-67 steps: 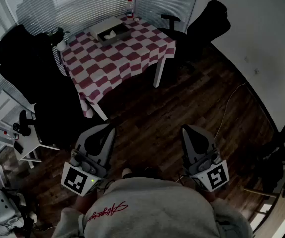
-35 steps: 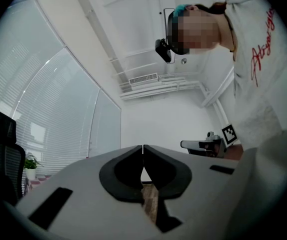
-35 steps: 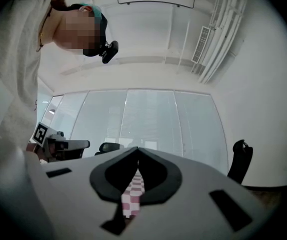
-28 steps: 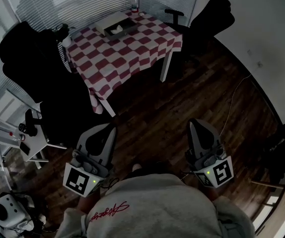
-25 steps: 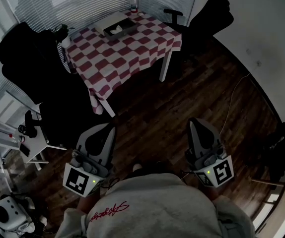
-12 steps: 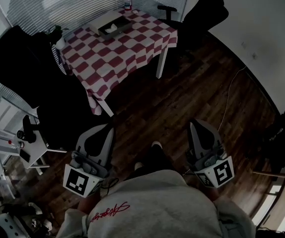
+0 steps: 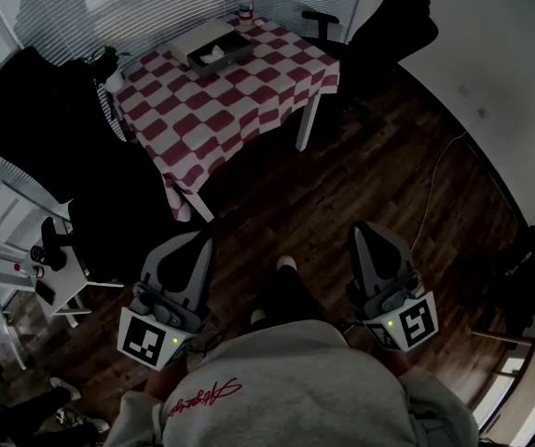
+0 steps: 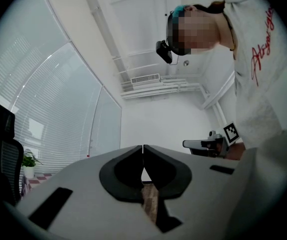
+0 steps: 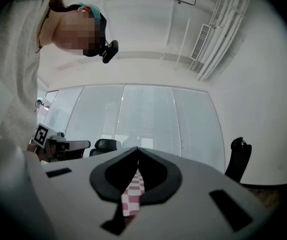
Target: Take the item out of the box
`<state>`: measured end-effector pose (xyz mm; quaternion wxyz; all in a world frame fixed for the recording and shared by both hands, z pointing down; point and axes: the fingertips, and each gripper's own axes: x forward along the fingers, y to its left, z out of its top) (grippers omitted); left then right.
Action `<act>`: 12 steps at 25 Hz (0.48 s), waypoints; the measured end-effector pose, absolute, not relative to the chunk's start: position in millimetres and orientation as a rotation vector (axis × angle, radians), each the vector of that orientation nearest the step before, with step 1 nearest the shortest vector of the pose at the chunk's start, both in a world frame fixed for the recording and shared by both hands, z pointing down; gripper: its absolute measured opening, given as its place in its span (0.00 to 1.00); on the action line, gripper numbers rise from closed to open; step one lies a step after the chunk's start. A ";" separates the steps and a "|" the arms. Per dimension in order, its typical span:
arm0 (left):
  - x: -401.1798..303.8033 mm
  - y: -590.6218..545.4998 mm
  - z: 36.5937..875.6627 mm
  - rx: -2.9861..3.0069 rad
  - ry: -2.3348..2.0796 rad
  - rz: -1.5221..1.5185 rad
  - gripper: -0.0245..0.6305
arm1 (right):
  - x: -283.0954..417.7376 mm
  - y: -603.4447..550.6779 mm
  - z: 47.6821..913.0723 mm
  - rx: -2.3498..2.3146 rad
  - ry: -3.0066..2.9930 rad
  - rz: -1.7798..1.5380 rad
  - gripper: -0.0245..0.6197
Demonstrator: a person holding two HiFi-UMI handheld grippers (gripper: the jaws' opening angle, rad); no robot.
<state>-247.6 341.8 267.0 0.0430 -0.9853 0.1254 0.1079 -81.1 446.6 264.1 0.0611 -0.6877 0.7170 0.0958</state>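
The head view looked steeply down from above, with the checkered table (image 7: 221,91) far ahead. Both gripper views tilted slightly upward and shared the far windows (image 9: 133,119).

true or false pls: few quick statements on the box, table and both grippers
1. The box sits on the checked table. True.
2. The left gripper grips the box. False: its jaws are together on nothing, far from the table.
3. The right gripper has its jaws together. True.
4. The bottle lies on the floor. False: it stands upright at the table's far edge, beyond the box.
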 end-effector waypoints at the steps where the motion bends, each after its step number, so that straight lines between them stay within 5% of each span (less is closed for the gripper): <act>1: -245.6 337.8 266.6 -3.011 0.392 0.327 0.07 | -79.0 441.0 263.6 -2.071 2.175 0.291 0.05; 12: -213.7 288.8 259.4 -2.975 0.468 0.317 0.07 | -41.6 380.3 257.5 -1.992 2.217 0.300 0.05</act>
